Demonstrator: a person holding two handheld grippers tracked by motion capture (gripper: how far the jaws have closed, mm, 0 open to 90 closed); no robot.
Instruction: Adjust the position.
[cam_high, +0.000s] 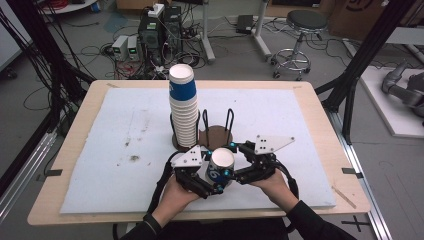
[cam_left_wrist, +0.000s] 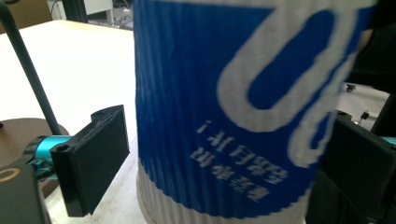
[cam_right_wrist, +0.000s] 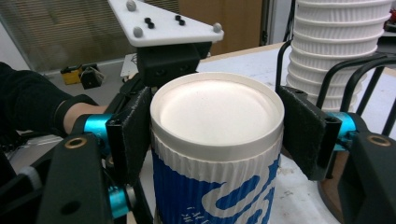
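We've got one upturned cup (cam_high: 220, 166) pinched in our right gripper (cam_right_wrist: 217, 135); our left gripper (cam_high: 212, 172) flanks it, seemingly unclamped; one stack (cam_high: 183, 107) beyond.

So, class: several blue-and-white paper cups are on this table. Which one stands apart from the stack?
The upside-down cup near the table's front edge, between both tongs, stands alone; all the others are nested in the tall stack on the wire holder.
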